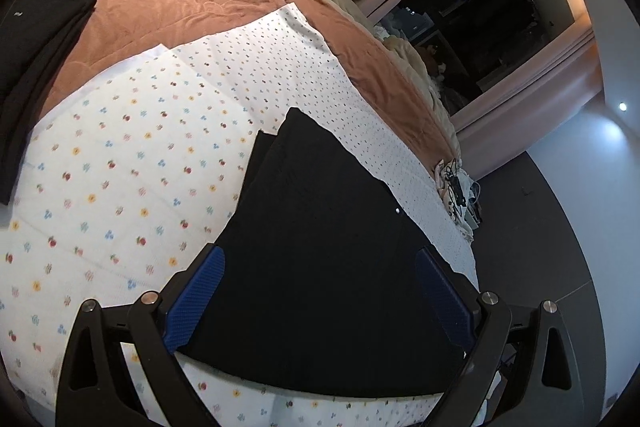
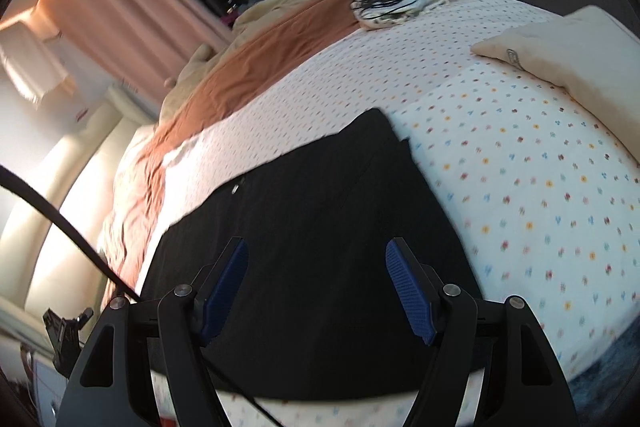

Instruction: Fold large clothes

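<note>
Black, soft garment [image 1: 320,227] is lying limp on the bed [image 1: 120,167]; I'm holding both grippers [image 1: 320,291] [image 2: 316,287] open, empty, aiming for its corners.

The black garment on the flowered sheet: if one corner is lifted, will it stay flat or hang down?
The black garment will probably hang limp: it lies flat like thin cloth. It seems light, since the flowered sheet hardly dents. It may drag the sheet rather than slide freely.

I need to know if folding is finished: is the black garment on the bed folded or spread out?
Folded. The black garment lies flat on the floral sheet as a compact shape with straight edges, a second layer showing at its far left edge.
</note>
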`<state>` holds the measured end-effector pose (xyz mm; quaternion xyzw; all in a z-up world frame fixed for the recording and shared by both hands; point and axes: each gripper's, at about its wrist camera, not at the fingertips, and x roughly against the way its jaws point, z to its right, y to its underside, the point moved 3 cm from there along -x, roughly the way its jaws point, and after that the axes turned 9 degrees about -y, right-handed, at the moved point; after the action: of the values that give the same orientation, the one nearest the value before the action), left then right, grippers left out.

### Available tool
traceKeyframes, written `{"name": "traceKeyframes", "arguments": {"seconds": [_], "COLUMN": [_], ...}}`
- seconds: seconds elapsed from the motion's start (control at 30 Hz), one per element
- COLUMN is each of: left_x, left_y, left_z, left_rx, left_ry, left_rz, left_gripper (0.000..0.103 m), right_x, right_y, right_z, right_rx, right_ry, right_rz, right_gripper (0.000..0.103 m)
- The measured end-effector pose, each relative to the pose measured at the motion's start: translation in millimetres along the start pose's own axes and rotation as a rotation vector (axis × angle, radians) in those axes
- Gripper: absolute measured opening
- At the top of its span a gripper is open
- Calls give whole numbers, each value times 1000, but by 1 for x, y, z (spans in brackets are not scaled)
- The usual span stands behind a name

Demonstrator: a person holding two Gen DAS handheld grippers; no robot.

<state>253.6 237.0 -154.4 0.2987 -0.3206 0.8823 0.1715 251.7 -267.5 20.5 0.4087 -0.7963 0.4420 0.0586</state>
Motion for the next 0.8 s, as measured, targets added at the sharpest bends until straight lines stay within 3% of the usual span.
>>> {"name": "traceKeyframes", "arguments": {"seconds": [0.3,0.53,0.8], "left_x": [19,20,13], "left_y": [48,75,91], "left_z": [-29,-49,-64], "left_rx": [32,69,107], "left_ry": [16,30,45], "left_rz": [-35,-65,-87], "left_gripper": [97,77,62], "right_x": [8,-13,-52], "right_y": [59,98,134], "right_z": [-80,-123,-151], "right_rx": [130,218,309], "right_ry": [-13,1,61], "right_rz": [-107,-214,-335], "right_gripper": [70,70,70]}}
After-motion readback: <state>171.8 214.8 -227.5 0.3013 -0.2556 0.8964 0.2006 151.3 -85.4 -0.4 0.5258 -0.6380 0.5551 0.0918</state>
